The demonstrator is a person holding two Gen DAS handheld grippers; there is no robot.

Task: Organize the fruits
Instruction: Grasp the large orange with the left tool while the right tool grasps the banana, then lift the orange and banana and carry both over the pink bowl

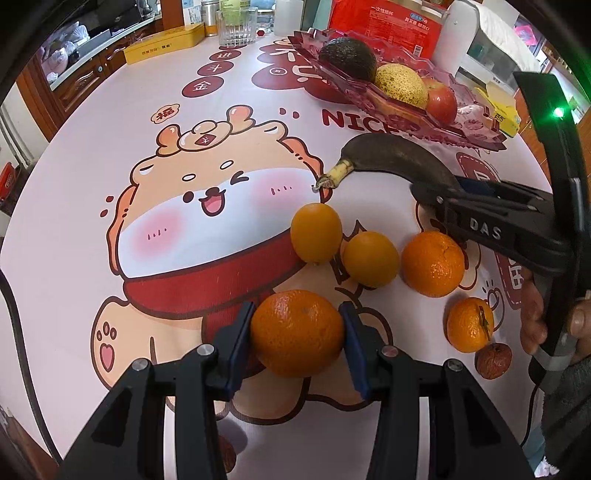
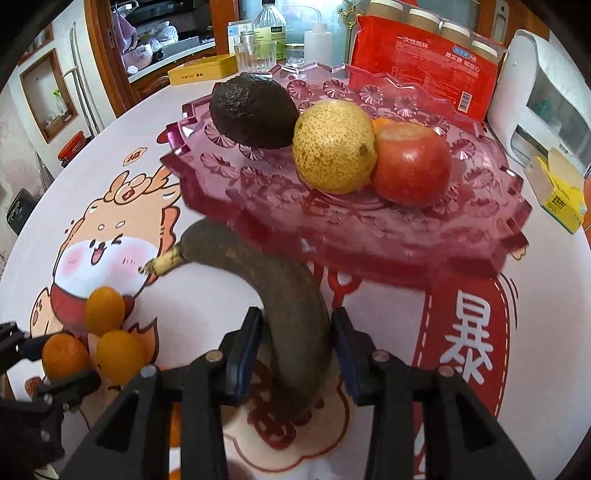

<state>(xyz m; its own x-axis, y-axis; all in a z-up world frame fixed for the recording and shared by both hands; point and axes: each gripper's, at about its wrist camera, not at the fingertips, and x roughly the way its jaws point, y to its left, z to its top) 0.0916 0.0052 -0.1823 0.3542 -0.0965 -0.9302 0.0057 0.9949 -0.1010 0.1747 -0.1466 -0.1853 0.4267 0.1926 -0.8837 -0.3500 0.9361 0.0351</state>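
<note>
Fruits [image 1: 432, 264] on cartoon tablecloth [image 1: 110, 110] | left tool [image 1: 297, 345] grips orange [image 1: 297, 332] | right tool [image 2: 297, 341] loosely straddles banana [image 2: 291, 295]

Left half of table [image 1: 92, 192] bare, wide open for passage. Near right crowded: oranges [image 1: 369, 258] cluster close together, narrow gaps between. Banana [image 2: 291, 295] lies just before tray [image 2: 369, 229], blocking its near edge. Tray's left and middle hold avocado [image 2: 255, 110], pear [image 2: 334, 147], apple [image 2: 412, 166]; right part and near rim free. Far edge walled by red pack [image 2: 424, 70], bottles [image 2: 269, 29], glass [image 2: 255, 55], tin [image 2: 203, 74]. Yellow box [image 2: 561, 195] right of tray.
</note>
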